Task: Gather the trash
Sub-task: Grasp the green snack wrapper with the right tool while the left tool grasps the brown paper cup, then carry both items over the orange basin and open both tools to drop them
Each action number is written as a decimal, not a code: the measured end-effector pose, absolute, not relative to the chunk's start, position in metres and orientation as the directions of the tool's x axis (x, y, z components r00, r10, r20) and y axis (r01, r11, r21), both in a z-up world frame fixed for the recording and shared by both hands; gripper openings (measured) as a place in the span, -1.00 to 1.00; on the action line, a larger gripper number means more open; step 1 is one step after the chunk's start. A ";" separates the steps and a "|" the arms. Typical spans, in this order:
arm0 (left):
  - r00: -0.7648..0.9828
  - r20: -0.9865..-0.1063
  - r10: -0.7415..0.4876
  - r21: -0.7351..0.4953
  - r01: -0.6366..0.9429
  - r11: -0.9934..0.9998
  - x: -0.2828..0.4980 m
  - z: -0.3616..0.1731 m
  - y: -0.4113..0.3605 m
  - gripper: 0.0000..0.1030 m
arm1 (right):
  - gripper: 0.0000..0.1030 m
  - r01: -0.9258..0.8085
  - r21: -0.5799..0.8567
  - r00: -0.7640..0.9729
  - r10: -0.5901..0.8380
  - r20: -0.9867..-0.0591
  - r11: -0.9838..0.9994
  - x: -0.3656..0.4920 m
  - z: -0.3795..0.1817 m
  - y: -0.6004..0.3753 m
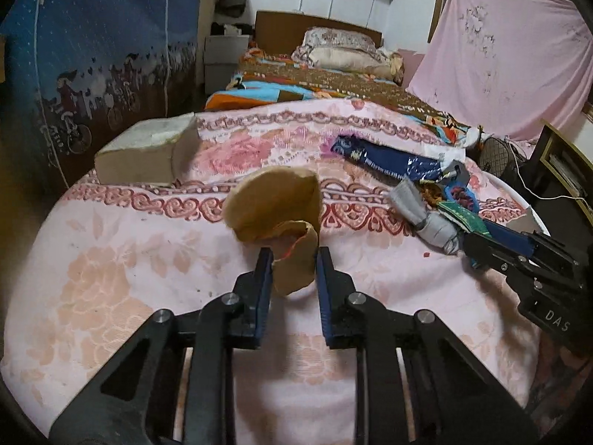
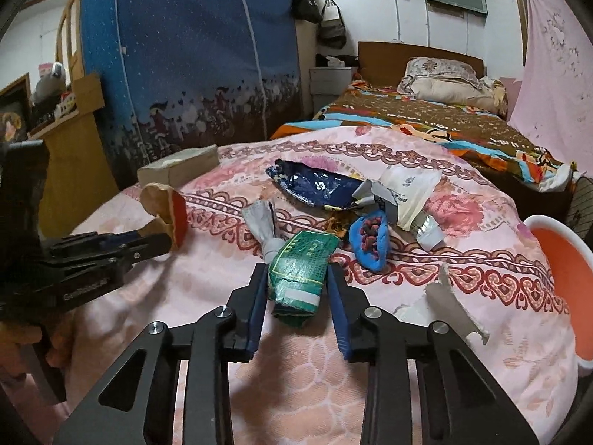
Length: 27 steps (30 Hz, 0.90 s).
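Between the left claw's (image 1: pixel 294 259) fingers sits a clamped tan peel (image 1: pixel 276 213); the right claw (image 2: pixel 296 272) grips a green packet (image 2: pixel 302 272).

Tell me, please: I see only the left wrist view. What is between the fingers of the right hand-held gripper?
Observer: A green packet lies inside the right hand-held gripper; whether its fingers press it, I cannot tell.
Operator: Is any bin near?
Observer: Yes, an orange container with a white rim stands right of that hand-held gripper.
Operator: And my brown scrap?
Observer: The brown scrap, held by the left hand-held gripper, shows a red face.
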State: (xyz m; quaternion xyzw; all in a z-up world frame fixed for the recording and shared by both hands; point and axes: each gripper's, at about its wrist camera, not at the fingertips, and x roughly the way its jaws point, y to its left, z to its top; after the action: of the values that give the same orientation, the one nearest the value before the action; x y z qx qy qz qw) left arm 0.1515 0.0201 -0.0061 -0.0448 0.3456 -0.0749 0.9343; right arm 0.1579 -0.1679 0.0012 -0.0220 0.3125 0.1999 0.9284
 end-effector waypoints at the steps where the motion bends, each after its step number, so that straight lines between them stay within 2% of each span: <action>1: 0.761 -0.627 -0.168 -0.129 0.112 0.985 0.149 -0.004 0.020 -0.86 | -0.44 -0.388 0.089 0.728 0.364 -0.581 0.917 0.157 0.002 -0.169; 7: 0.823 -0.541 -0.170 -0.088 0.146 0.985 0.135 0.015 0.010 -0.86 | -0.44 -0.405 0.097 0.780 0.399 -0.481 0.909 0.139 0.016 -0.178; 12: 0.876 -0.436 -0.207 -0.073 0.195 0.978 0.132 0.042 -0.007 -0.86 | -0.44 -0.388 0.079 0.861 0.392 -0.324 0.918 0.122 0.043 -0.196; 17: 0.913 -0.286 -0.290 -0.046 0.289 0.956 0.129 0.079 -0.044 -0.86 | -0.44 -0.315 0.037 0.941 0.317 -0.119 0.948 0.113 0.081 -0.233; 20: 0.911 -0.231 -0.342 -0.021 0.347 0.938 0.132 0.093 -0.068 -0.85 | -0.44 -0.268 0.035 0.962 0.269 -0.043 0.963 0.116 0.094 -0.254; 24: 0.880 -0.187 -0.437 0.019 0.448 0.894 0.140 0.111 -0.107 -0.85 | -0.44 -0.167 0.045 0.986 0.167 0.012 0.985 0.118 0.098 -0.286; 27: 0.849 -0.197 -0.491 0.048 0.508 0.860 0.149 0.118 -0.134 -0.85 | -0.44 -0.080 0.070 0.997 0.078 0.025 0.994 0.119 0.092 -0.312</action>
State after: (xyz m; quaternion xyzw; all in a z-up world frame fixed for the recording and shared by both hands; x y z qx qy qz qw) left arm 0.1494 -0.1337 0.1183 0.0491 0.0893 -0.2602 0.9602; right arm 0.1192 -0.3122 0.0922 0.0355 -0.0112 0.0397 0.9985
